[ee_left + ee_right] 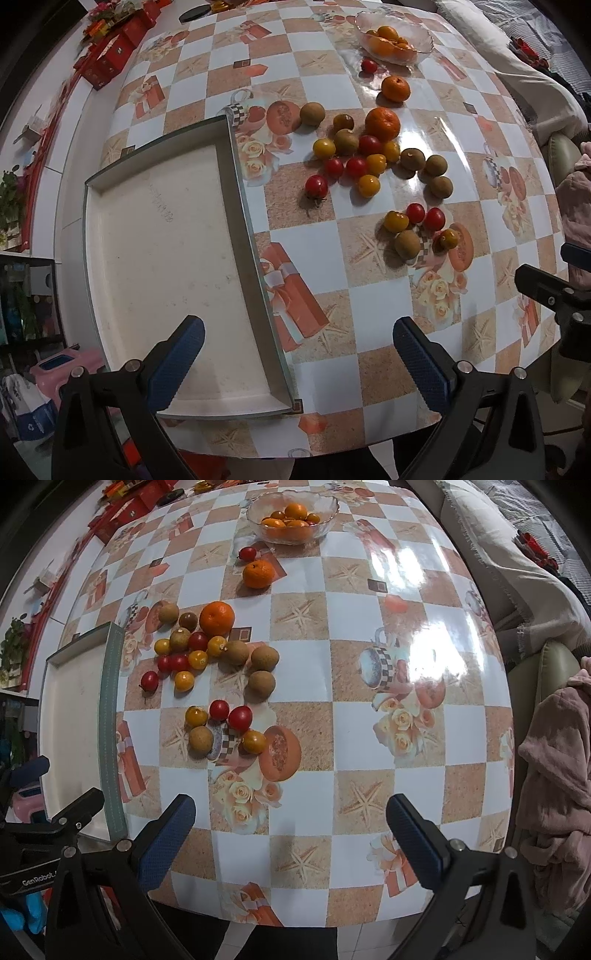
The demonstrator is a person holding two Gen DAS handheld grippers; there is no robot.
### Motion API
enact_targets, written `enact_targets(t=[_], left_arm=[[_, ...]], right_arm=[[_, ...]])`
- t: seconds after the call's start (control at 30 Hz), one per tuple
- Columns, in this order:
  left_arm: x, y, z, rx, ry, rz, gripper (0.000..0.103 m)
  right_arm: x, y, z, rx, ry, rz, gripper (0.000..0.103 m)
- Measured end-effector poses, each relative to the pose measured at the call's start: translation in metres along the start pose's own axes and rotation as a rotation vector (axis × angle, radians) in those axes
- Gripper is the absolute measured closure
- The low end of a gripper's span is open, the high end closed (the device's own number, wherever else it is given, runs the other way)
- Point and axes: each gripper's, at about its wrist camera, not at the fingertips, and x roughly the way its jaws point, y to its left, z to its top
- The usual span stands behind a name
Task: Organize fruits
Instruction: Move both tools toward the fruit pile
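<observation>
Left gripper (297,363) sits nearest the cam, fingers spread wide, nothing between them, hovering over the near table edge; left finger (177,363) overlaps the tray's near end in view, right finger over the tablecloth (369,266). Right gripper (291,843) same state: wide apart, empty, above bare checkered cloth near the table edge, w/ the left gripper's body visible at its left. Tray (155,258) is white, rectangular, empty, left side of table; long axis runs near-to-far, away from the cams, long right wall just beside the fruit scatter. Fruit loose on cloth right of the tray, 2 groups. Far group: big mandarin (382,123), red cherry tomatoes e.g. (316,185), yellow ones e.g. (369,185), brown longan-like rounds e.g. (312,113), most touching or just beside each other. Near group: 2 red tomatoes (240,718), 2 yellow (196,716), 1 brown round (200,738), clustered tight. Second mandarin (395,88) sits apart, farther back, stem end up, w/ a lone red tomato (368,65) between it and the glass bowl (424,46). Bowl is at the far side, holds several mandarins plus smaller orange fruit; exact count can't tell. Round fruit mostly, no clear long axis. Red boxes (110,59) far left beyond the table.
</observation>
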Motion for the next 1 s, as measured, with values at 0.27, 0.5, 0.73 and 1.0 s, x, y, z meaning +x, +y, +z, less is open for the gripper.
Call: enact_targets(t=[0.27, 0.5, 0.73, 1.0], left_arm=[[0.004, -0.004, 0.003, 0.015, 0.008, -0.005, 0.000], [0.007, -0.013, 0.008, 0.043, -0.007, -0.026, 0.000], [0.024, -0.032, 0.011, 0.083, 0.007, -0.050, 0.011], [0.044, -0.048, 0.008, 0.107, 0.002, -0.102, 0.026]], right_arm=[[0.006, -0.005, 0.003, 0.011, 0.030, 0.037, 0.000], [0.010, -0.007, 0.005, 0.013, 0.026, 0.052, 0.000], [0.021, -0.012, 0.002, -0.019, 0.024, 0.039, 0.001], [0.040, -0.015, -0.002, -0.051, 0.032, 0.062, 0.024]])
